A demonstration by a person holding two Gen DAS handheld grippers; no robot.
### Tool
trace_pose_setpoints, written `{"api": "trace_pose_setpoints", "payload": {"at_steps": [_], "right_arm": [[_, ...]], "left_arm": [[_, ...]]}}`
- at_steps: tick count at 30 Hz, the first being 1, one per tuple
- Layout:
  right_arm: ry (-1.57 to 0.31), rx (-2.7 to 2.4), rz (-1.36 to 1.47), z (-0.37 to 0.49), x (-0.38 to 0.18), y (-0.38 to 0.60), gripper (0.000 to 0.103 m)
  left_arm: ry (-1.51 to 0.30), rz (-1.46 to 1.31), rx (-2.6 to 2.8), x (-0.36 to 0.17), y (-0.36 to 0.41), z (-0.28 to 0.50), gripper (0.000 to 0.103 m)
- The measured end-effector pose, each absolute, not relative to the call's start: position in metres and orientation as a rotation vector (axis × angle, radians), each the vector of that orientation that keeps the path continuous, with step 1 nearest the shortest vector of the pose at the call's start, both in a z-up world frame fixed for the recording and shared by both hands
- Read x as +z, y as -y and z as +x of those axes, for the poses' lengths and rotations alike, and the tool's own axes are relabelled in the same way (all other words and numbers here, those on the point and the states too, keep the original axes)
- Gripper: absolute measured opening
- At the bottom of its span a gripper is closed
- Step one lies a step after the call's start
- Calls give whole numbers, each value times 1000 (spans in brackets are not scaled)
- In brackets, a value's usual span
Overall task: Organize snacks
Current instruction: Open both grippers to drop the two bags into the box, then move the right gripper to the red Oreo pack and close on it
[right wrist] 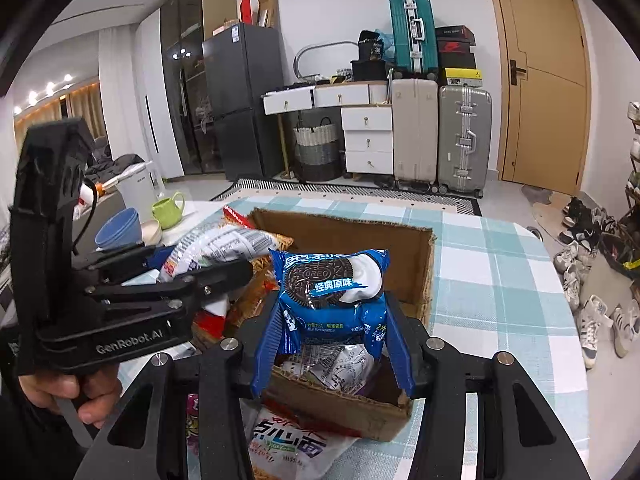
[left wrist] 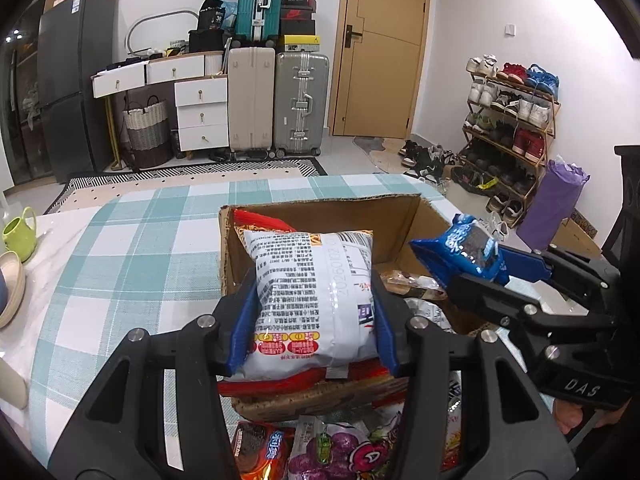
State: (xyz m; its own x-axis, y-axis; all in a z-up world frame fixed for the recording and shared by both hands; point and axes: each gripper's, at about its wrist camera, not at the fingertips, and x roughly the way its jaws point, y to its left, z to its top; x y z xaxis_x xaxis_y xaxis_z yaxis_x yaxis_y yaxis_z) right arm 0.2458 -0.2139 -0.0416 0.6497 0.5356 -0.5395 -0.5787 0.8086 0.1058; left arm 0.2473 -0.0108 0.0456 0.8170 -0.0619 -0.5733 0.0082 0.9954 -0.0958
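Note:
An open cardboard box (left wrist: 332, 210) (right wrist: 344, 228) stands on the checked tablecloth with several snack packets inside. My left gripper (left wrist: 314, 298) is shut on a white noodle packet (left wrist: 314, 292), held above the box's near-left part; that packet also shows in the right wrist view (right wrist: 216, 246). My right gripper (right wrist: 332, 312) is shut on a blue Oreo packet (right wrist: 332, 288), held above the box's near side; it also shows in the left wrist view (left wrist: 466, 250). Loose packets lie in front of the box: a purple one (left wrist: 340, 450), a red one (left wrist: 260, 446) and a white noodle one (right wrist: 288, 444).
A green mug (left wrist: 18, 232) (right wrist: 168, 210), a blue bowl (right wrist: 120, 228) and a beige bowl (left wrist: 10, 288) stand at the table's left. Beyond the table are suitcases (left wrist: 276, 104), white drawers (left wrist: 200, 108), a door (left wrist: 380, 48) and a shoe rack (left wrist: 512, 120).

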Motion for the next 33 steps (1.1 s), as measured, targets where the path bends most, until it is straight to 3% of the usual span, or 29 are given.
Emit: {"api": "trace_pose_setpoints", "payload": {"at_steps": [8,10,11,13,15,18,19,21,33], "right_arm": [[-588,620,-81,254,-47,211,55],[-574,629,-71,250,-41,215,62],[-566,624,-69,248,-38,218,71],[-544,609,-62,242,-32,227,80],[-547,599,-47,236,-27,237,94],[-556,565,-18,225,-23,257,102],[-562,550,-8,220,-22,264,102],[-575,534,8,212,-22,275,102],[-638,548,-10,151,-39,291,102]], "left_arm": [[-636,-77,-31,34,9,261,48],[-648,-75,-33,33,9,263,48],[-652,-77,-35,34,9,261,48],[-650,-76,-40,36,9,259,54],[-637,-66,-31,42,8,252,76],[-634,-80,-44,50,5,239,85],[-639,-87,-52,53,4,234,86],[-635,-90,-61,60,2,219,102],[-631,-92,6,69,-15,119,102]]}}
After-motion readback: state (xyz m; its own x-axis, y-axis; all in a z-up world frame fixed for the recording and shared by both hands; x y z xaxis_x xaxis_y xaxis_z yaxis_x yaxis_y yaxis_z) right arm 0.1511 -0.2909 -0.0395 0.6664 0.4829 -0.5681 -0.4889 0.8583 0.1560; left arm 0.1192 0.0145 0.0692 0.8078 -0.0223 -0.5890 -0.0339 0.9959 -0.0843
